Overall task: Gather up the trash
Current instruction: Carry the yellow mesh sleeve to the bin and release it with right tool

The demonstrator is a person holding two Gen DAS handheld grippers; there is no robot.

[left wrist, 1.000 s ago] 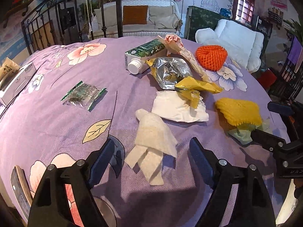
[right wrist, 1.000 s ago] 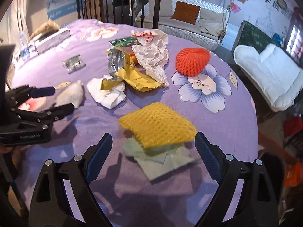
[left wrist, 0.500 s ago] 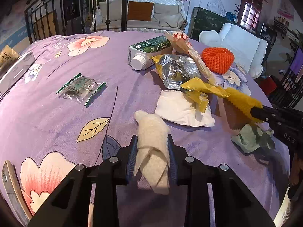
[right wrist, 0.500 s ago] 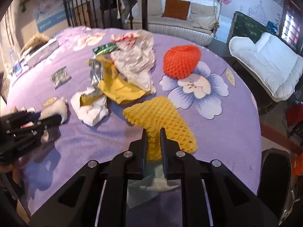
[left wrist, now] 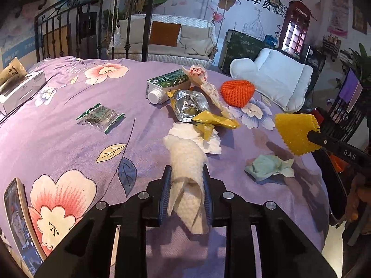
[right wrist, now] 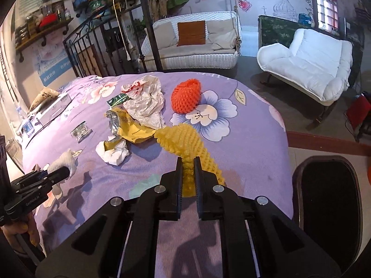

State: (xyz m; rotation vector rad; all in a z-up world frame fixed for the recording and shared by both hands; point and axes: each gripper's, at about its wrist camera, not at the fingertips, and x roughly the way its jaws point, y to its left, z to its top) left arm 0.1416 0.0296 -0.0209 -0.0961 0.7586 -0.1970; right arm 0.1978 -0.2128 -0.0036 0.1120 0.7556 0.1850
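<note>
My left gripper (left wrist: 186, 173) is shut on a white foam net sleeve (left wrist: 185, 159) and holds it above the purple flowered tablecloth (left wrist: 58, 125). My right gripper (right wrist: 187, 162) is shut on a yellow foam fruit net (right wrist: 183, 141), lifted off the table; the net also shows in the left wrist view (left wrist: 296, 132). On the cloth lie a pale green tissue (left wrist: 266, 166), a crumpled white tissue (right wrist: 113, 153), a yellow wrapper (left wrist: 213, 120), a silver foil bag (left wrist: 189, 104), an orange foam net (right wrist: 185, 97), a green carton (left wrist: 167, 84) and a small clear packet (left wrist: 99, 117).
A black bin (right wrist: 329, 206) stands at the table's right edge. A phone (left wrist: 18, 213) lies at the near left. A white box (left wrist: 20, 88) sits at the far left. A crumpled white paper bag (right wrist: 146, 102) lies over the carton. An iron railing (left wrist: 92, 30) stands behind.
Both grippers closed on their pieces and lifted them: the left on the white foam sleeve, the right on the yellow net, uncovering the green tissue beneath it.
</note>
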